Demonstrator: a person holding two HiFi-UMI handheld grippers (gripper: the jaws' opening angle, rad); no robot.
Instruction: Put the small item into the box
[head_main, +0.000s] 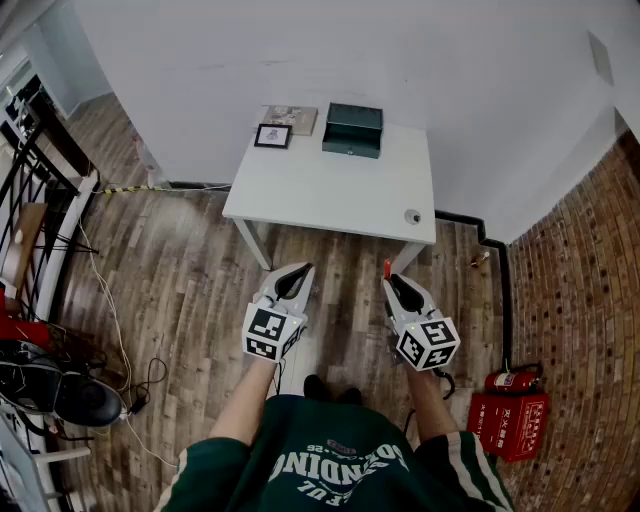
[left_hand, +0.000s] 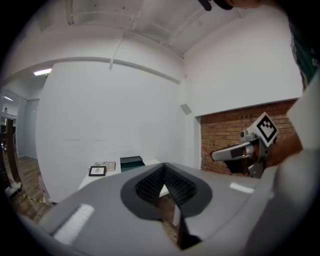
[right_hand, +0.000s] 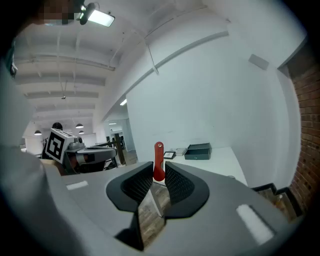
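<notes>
Left gripper (head_main: 296, 271) is held low in front of the body, over the wood floor (head_main: 190, 290) and short of the white table (head_main: 330, 195). In the left gripper view its jaws are closed tip to tip with nothing between them, only a wedge of gap opening back toward the camera. Right gripper (head_main: 392, 277) is beside it at about the same height, the two grippers apart. In the right gripper view its fingers (right_hand: 176, 181) are clenched on the small item (right_hand: 158, 159), a slim red piece pinched at its lower end. The item's long axis stands upright in that view, its rounded end with a small hole on top, clear above the jaw tips. In the head view it shows only as a short red stub at the tips, pointing toward the table's near edge. The item is off the table, in the air at the right gripper. On the table's far side sit a small framed picture (head_main: 273, 135) and then the dark green box (head_main: 352, 130), lid down, well apart from the item. A small round object (head_main: 412, 216) lies near the table's front right corner.
</notes>
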